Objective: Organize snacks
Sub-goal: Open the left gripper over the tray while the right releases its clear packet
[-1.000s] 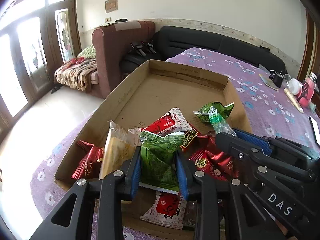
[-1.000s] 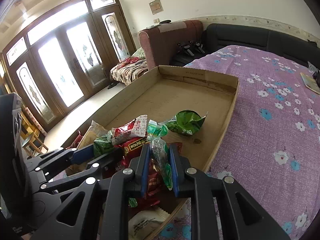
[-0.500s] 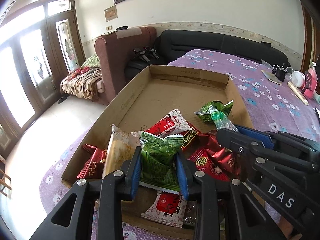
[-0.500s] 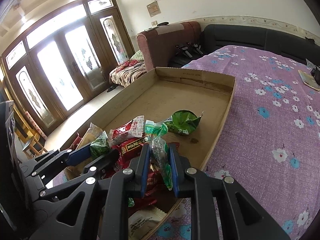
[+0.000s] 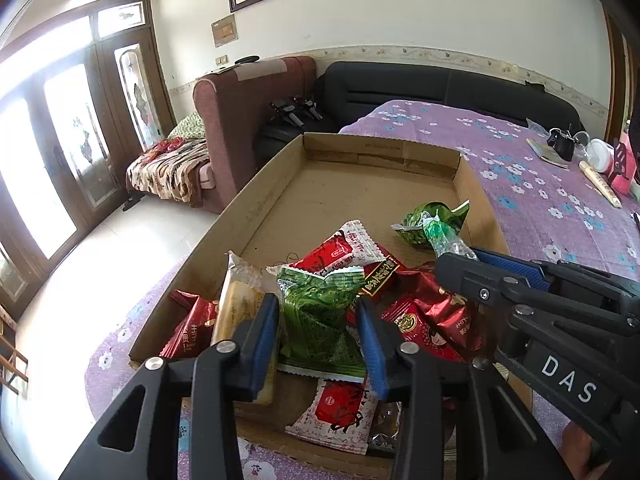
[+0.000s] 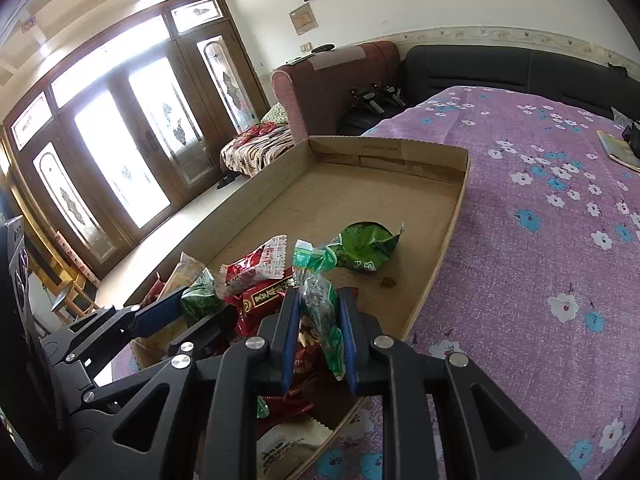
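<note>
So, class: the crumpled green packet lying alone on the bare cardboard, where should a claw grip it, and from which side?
Grip the green packet by its flat crimped end, coming from above: that end sticks out towards the tray wall, while the body is bunched and rounded.

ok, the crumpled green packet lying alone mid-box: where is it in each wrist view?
Left wrist: crumpled green packet right of centre, just beyond the right gripper's tips.
Right wrist: packet at centre, beyond the gripper.
Shared landmark: the cardboard box's far wall.
</note>
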Available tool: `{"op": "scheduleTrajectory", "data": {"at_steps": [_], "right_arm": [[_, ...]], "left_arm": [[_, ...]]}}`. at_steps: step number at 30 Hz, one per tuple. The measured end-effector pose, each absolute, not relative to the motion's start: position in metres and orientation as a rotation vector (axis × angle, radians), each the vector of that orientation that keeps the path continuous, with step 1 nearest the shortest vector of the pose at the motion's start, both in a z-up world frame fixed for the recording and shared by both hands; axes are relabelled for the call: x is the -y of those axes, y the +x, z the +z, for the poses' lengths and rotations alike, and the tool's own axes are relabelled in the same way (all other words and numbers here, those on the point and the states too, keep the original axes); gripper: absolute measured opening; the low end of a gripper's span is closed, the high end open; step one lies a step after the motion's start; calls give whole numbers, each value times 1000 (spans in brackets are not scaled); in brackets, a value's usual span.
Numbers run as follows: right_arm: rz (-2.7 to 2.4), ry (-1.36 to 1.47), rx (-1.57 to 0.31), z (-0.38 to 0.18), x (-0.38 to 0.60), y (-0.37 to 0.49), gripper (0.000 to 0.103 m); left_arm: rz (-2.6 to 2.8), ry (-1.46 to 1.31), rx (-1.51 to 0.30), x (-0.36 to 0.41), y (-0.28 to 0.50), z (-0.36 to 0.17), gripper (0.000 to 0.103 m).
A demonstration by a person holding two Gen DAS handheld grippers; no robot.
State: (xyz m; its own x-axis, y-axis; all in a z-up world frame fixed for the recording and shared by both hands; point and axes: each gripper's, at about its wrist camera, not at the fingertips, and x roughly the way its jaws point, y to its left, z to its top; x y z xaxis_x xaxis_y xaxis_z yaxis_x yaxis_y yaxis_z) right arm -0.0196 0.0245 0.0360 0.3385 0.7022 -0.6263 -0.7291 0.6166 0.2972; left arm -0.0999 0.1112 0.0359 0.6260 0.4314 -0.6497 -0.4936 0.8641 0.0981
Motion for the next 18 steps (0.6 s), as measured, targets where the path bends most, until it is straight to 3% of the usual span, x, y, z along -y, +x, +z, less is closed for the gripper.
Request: {"op": "scheduleTrajectory", "data": {"at_steps": [18], "right_arm": [[939,-24,-808,37,-25,-21,26]], "left_arm": [[536,-87,-709,-111,-103,39,54]]}}
